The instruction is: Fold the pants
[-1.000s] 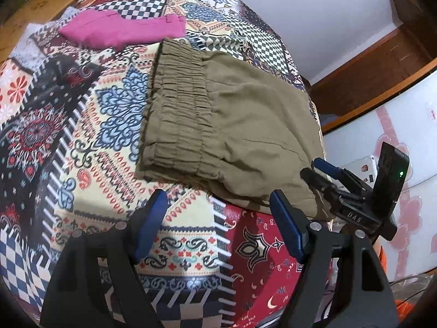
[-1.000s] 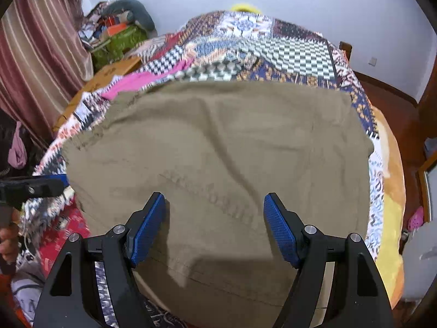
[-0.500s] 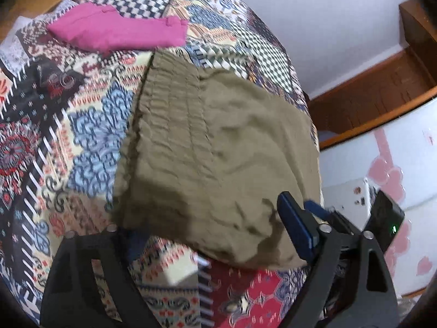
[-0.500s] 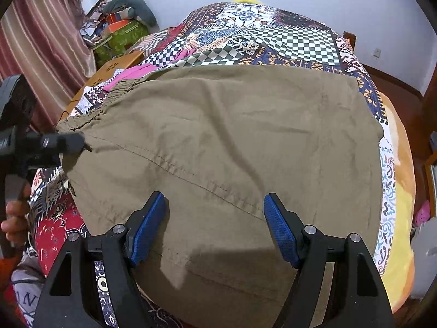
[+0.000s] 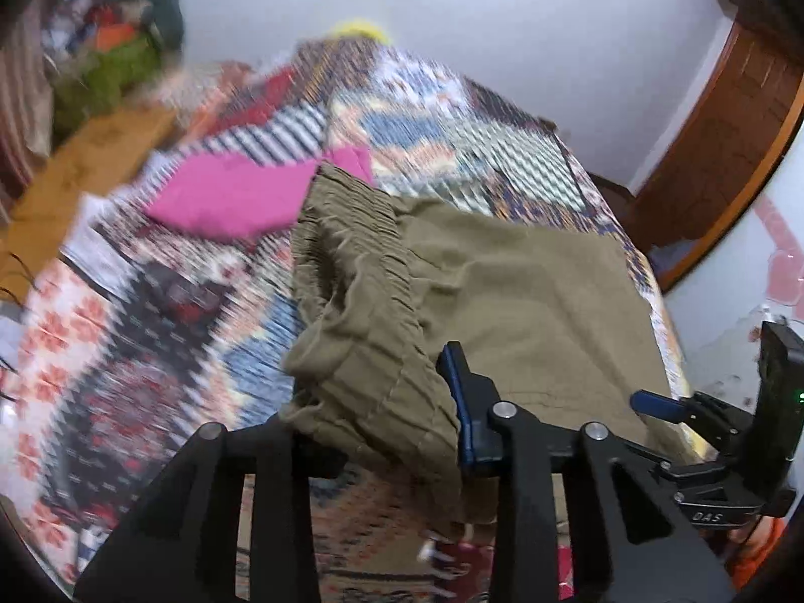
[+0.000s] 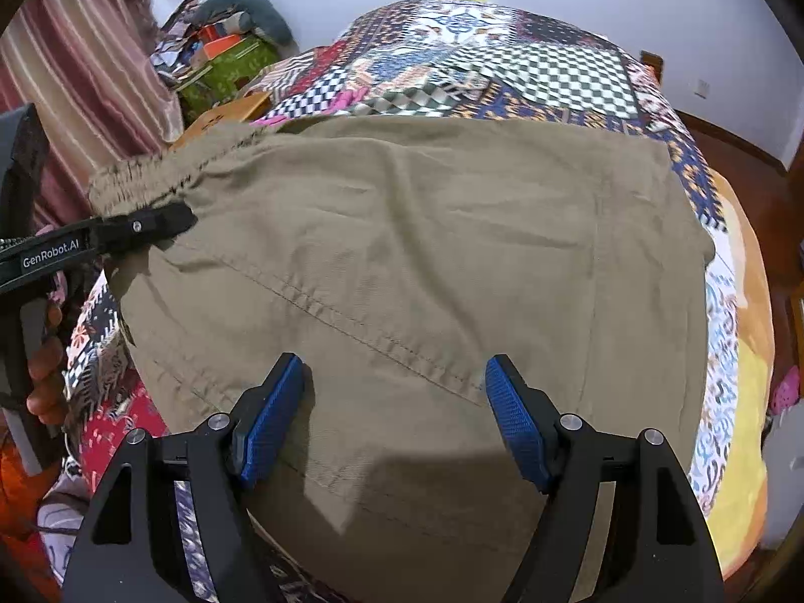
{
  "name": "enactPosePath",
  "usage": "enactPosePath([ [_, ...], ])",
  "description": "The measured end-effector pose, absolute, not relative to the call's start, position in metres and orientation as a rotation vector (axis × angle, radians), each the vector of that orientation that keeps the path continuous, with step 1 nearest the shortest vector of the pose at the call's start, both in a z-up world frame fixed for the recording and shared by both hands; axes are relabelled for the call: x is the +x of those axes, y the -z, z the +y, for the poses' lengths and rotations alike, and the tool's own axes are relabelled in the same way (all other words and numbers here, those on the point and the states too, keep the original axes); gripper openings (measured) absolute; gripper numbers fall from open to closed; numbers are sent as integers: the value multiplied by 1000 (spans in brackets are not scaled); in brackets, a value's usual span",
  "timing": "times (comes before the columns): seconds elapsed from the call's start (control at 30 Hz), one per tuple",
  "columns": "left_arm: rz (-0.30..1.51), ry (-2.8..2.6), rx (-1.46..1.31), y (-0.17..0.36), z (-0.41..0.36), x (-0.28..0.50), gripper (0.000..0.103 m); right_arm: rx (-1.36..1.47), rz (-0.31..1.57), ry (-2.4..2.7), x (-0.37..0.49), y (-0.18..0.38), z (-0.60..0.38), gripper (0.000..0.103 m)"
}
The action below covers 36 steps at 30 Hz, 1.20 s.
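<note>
Olive pants (image 6: 427, 261) lie folded on a patchwork bedspread (image 6: 502, 65). Their elastic waistband (image 5: 352, 271) is on the left side. My left gripper (image 5: 397, 422) is shut on the near corner of the waistband, and the cloth is bunched up and drapes over its left finger. It also shows in the right wrist view (image 6: 151, 223), gripping the waistband corner at the left. My right gripper (image 6: 394, 402) is open and empty, its blue pads (image 6: 512, 422) just above the near part of the pants. It also shows in the left wrist view (image 5: 653, 402) at the right edge.
A pink garment (image 5: 241, 196) lies folded beyond the waistband. A green bag and clutter (image 6: 221, 65) sit by the striped curtain (image 6: 85, 75) at the far left. A wooden door frame (image 5: 713, 151) stands at the right. The bed's right edge (image 6: 743, 352) drops off near the pants.
My left gripper has moved onto the waistband corner, shut on it and raised it, bunching the cloth. My right gripper has stayed open over the near part of the pants.
</note>
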<state>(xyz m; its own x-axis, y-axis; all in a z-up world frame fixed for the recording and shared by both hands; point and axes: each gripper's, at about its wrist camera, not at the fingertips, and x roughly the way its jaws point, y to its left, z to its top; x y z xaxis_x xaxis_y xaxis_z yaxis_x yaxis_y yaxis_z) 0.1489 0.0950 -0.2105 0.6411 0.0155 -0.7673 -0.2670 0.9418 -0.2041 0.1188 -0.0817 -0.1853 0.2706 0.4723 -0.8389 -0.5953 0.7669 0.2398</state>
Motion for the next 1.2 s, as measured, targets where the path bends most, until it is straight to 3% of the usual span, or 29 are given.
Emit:
enactPosePath([
  [0.37,750,-342,-112,172,124,110,30,-196,1044,-814,105,177,-46,72],
  [0.77,649,-164,-38,130,60,126,30,-92,1036,-624,109,166,-132,72],
  [1.2,707,30,9,130,-14,149,29,-6,1102,-547,104,193,-167,72],
])
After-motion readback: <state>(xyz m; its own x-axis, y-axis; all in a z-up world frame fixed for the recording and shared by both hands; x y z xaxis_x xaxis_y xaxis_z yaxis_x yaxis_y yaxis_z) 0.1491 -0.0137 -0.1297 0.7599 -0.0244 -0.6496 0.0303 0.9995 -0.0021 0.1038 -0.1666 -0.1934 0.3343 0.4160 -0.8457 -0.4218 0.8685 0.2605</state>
